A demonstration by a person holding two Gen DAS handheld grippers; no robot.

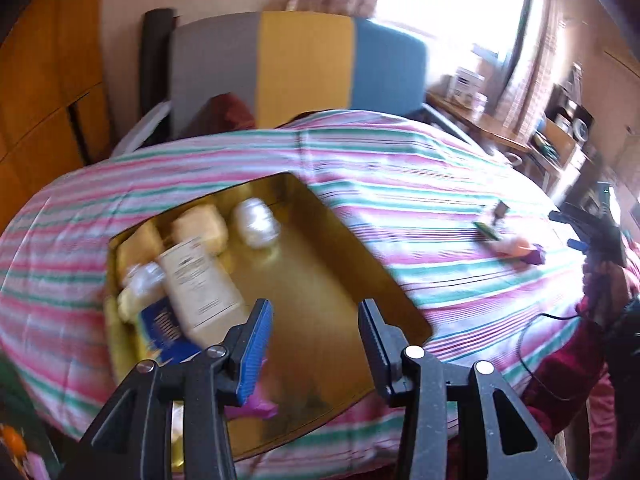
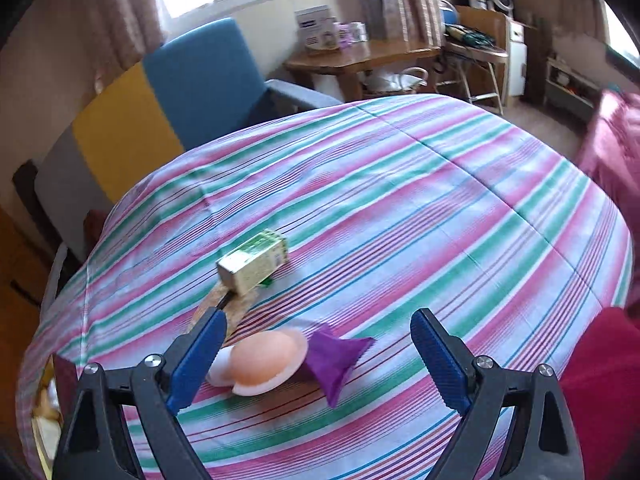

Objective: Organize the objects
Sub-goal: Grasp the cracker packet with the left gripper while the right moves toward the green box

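A gold tray [image 1: 320, 264] lies on the striped tablecloth [image 1: 400, 168]. At its left end are a white labelled bottle [image 1: 200, 280], a blue box [image 1: 164, 328], pale packets and a white wrapped bundle [image 1: 256, 222]. My left gripper [image 1: 314, 320] hovers over the tray's near part, open, with nothing between its fingers; a purple scrap [image 1: 256, 408] shows below it. In the right wrist view my right gripper [image 2: 320, 316] stands wide open above a peach disc [image 2: 268, 360] and a purple folded piece [image 2: 336, 356]. A green and cream carton [image 2: 256, 264] lies farther off. The right gripper [image 1: 567, 230] also shows at the left wrist view's right edge.
A grey, yellow and blue chair [image 1: 300, 64] stands behind the table. A wooden side table [image 2: 360, 60] with boxes and jars is by the window. A red sleeve [image 2: 600, 360] is at the right. The tray's edge [image 2: 44, 392] shows at far left. A cork-coloured piece [image 2: 240, 306] lies under the carton.
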